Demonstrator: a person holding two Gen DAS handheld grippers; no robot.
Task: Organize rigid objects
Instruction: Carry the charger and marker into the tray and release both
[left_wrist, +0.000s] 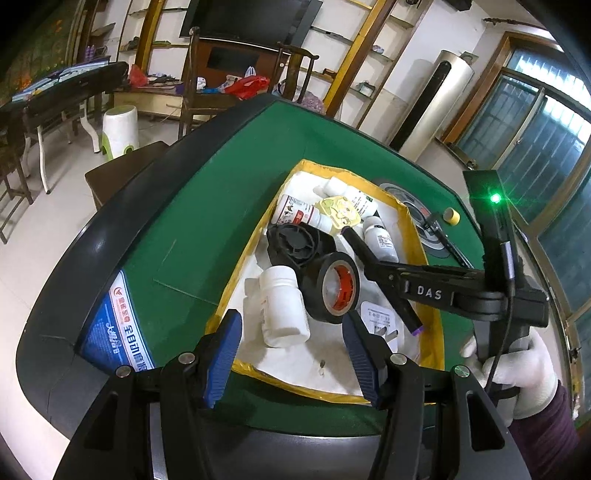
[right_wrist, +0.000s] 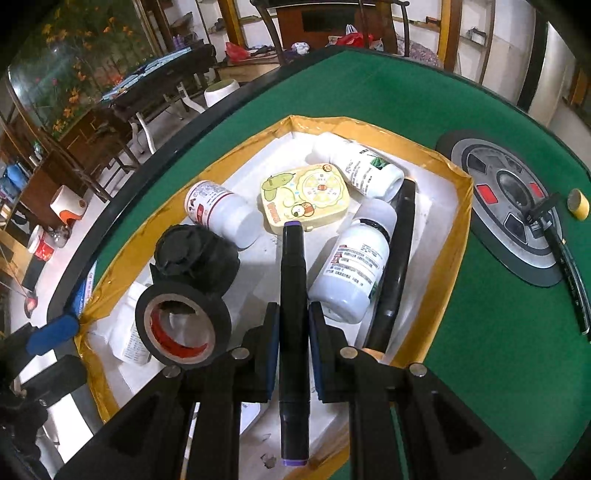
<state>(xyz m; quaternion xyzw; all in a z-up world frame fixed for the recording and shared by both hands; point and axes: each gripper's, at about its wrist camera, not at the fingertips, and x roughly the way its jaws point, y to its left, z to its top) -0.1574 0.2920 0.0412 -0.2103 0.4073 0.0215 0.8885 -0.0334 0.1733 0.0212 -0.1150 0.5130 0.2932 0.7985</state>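
Right wrist | bottles (right_wrist: 351, 273) 3 | tape roll (right_wrist: 181, 325) 1 (black) | marker (right_wrist: 291, 295) 1

Black tape roll (right_wrist: 183, 325) hid most of a white bottle (right_wrist: 131, 343) at 8 o'clock; bottle labels too small to read; black tube (right_wrist: 397, 258) partly behind bottle.

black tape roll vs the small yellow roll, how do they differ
The black tape roll is far bigger than the small yellow roll. The black tape roll lies inside the yellow-edged box among bottles; the small yellow roll sits alone on the green table. The core is red on the black, grey on the yellow. Both stand on edge.
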